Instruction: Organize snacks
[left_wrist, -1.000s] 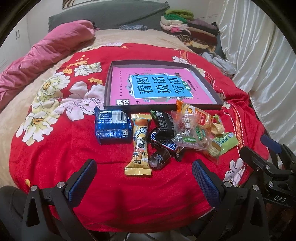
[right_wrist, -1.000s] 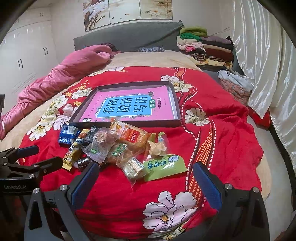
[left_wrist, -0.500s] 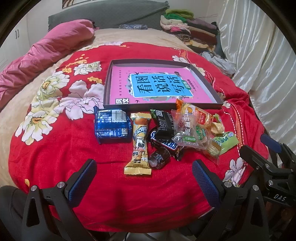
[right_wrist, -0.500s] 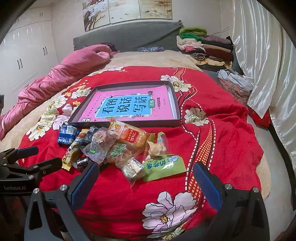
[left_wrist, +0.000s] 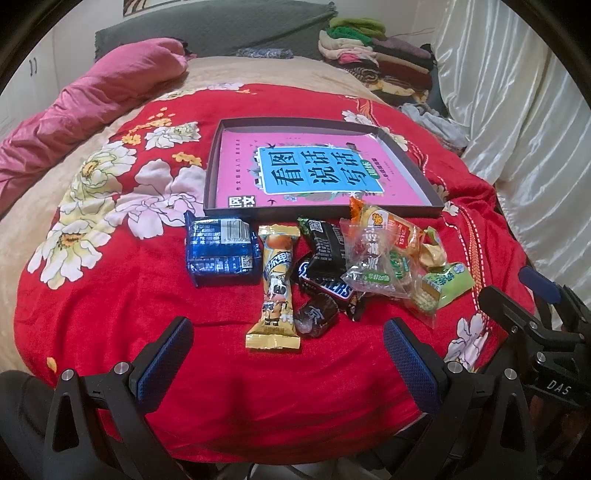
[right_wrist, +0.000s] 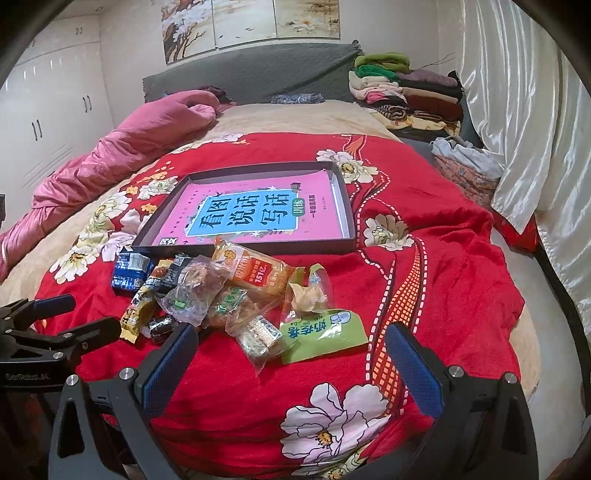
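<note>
Left gripper (left_wrist: 288, 363): jaws stood wide apart and empty, low over the near edge of the red floral blanket (left_wrist: 122, 295).
Tray (left_wrist: 212, 173): dark shallow box lay flat on the blanket beyond the snacks, with a pink book (left_wrist: 317, 173) inside.
Blue packet (left_wrist: 221, 251): lay leftmost, just in front of the tray's near left corner.
Yellow bar wrapper (left_wrist: 277, 288): lay lengthwise, touching the blue packet's right side.
Snickers bar (left_wrist: 325, 282): lay partly under a black wrapper (left_wrist: 327, 245).
Dark round candy (left_wrist: 316, 314): rested beside the yellow wrapper's near end.
Clear pastry bags (left_wrist: 376, 266): heaped to the right, overlapping an orange packet (left_wrist: 391, 229).
Green packet (left_wrist: 448, 282): lay at the heap's far right.
Right gripper (left_wrist: 532, 306): visible at the right edge, jaws apart.
</note>
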